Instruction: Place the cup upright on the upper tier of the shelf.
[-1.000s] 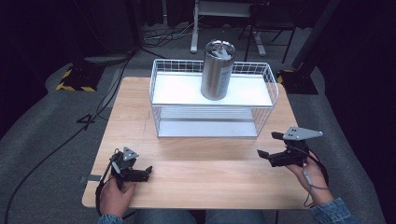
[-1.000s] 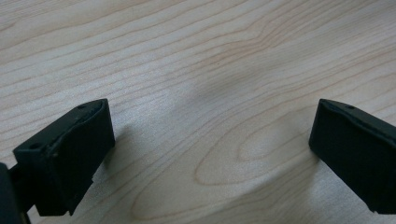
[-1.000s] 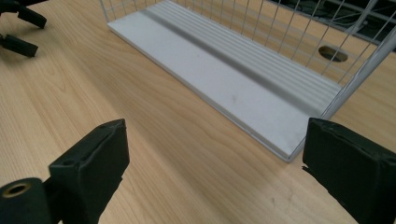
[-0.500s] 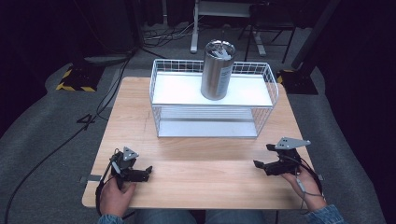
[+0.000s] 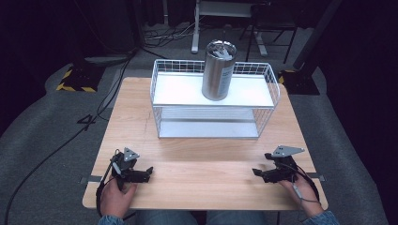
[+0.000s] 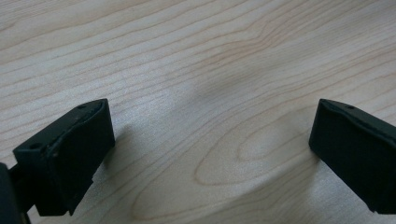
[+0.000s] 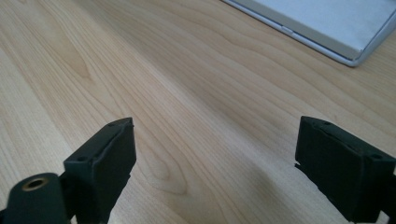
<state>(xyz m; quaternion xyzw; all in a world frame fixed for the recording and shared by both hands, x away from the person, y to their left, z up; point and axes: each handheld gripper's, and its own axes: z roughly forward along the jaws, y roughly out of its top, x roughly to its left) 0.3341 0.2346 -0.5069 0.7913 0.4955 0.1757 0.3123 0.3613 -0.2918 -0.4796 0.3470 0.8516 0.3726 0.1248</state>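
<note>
- In the high view a light wooden table [image 5: 202, 159] filled the middle of the frame, with dark grey floor around it and cables trailing off toward the upper left.
- A white wire basket [image 5: 162, 89] stood on the far half of the table, just above the frame's centre — a two-level rack with a white upper shelf and a white panel on its lower level.
- A metal tumbler [image 5: 217, 70] stood upright on that upper shelf, a little right of the shelf's middle, its lid on top.
- The left gripper [image 5: 148, 172] lay low at the lower left of the high view, on or just over the table near its front edge, held by the person's left hand [image 5: 116, 197].
- In the left gripper view its two black jaws stood far apart at the lower left and lower right corners, with bare wood grain between them (nothing held).
- The right gripper [image 5: 256, 173] sat at the lower right of the high view, in the right hand [image 5: 300, 187], well apart from the left one.
- In the right gripper view its jaws were likewise spread wide with nothing between them — and a corner of the basket's white base [image 7: 327, 23] showed at the upper right.
</note>
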